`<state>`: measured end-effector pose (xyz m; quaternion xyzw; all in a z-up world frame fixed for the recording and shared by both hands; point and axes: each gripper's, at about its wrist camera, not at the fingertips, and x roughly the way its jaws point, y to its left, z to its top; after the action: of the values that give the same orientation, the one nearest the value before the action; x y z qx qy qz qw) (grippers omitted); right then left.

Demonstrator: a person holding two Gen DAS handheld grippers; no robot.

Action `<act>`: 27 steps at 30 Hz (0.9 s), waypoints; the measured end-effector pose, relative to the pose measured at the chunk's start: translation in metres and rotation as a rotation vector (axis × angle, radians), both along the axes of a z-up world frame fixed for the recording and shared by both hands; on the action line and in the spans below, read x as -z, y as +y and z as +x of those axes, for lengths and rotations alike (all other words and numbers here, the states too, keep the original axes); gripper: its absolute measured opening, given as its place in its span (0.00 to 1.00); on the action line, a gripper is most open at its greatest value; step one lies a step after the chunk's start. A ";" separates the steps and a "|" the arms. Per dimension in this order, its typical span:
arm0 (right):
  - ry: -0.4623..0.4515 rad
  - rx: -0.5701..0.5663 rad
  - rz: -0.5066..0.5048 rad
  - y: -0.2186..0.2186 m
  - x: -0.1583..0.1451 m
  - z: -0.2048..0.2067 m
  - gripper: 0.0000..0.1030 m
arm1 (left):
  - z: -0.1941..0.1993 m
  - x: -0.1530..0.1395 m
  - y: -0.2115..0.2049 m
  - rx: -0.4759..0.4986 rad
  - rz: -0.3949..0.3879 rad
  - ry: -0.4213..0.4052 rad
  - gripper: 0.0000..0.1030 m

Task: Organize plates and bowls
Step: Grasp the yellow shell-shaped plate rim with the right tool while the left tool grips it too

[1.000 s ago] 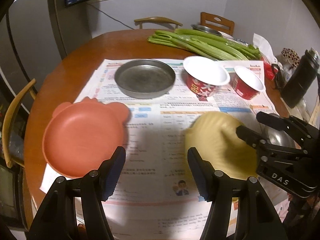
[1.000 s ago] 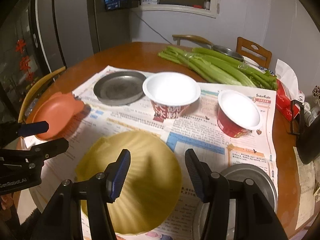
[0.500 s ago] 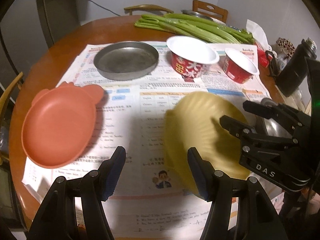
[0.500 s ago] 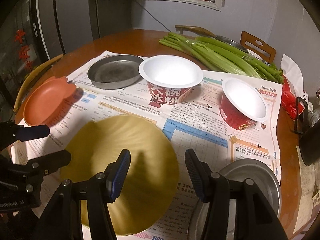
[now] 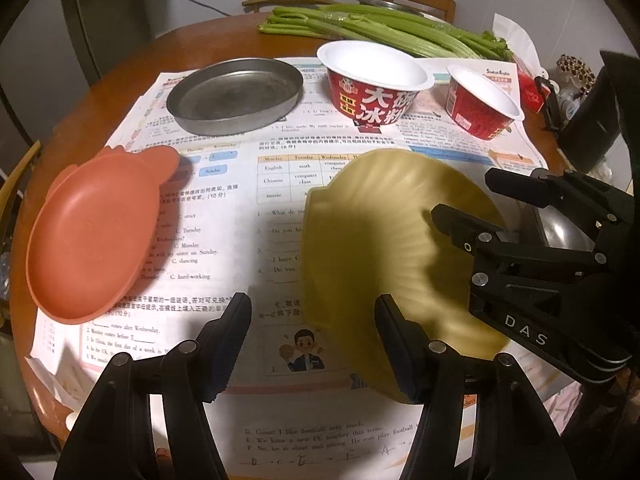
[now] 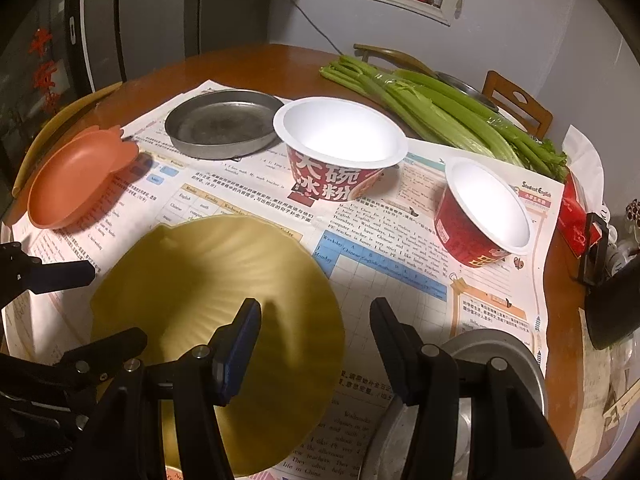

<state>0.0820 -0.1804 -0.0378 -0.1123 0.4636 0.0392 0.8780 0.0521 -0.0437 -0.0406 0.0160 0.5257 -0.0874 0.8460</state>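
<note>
Both the left gripper (image 5: pixel 312 344) and right gripper (image 6: pixel 316 340) hover wide open and empty over the ribbed yellow plastic plate (image 6: pixel 216 320) on the newspaper-covered desk (image 6: pixel 560 280), apparently poised to grasp its rim next.

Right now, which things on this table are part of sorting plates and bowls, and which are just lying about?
Job: yellow plate, orange plate, metal pan, big red bowl, small red bowl.
Lying about: celery, newspaper, dark flask.

Four plates (image 6: pixel 216 312), two bowls (image 6: pixel 340 148).
</note>
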 end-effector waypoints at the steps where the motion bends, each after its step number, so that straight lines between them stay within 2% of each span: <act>1: 0.005 -0.002 0.004 0.000 0.001 0.000 0.55 | 0.001 0.002 -0.001 0.000 0.004 0.006 0.64; 10: 0.027 -0.016 0.059 0.005 0.003 -0.001 0.55 | 0.009 0.004 0.009 -0.027 0.005 0.001 0.62; 22: 0.041 -0.031 0.117 0.021 0.003 -0.004 0.55 | 0.030 0.002 0.044 -0.118 0.012 -0.027 0.61; 27: 0.042 -0.040 0.141 0.027 0.003 -0.010 0.55 | 0.033 -0.001 0.052 -0.123 -0.012 -0.039 0.61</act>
<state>0.0720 -0.1534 -0.0408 -0.0585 0.4758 0.0915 0.8728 0.0847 0.0080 -0.0392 -0.0196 0.5087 -0.0381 0.8599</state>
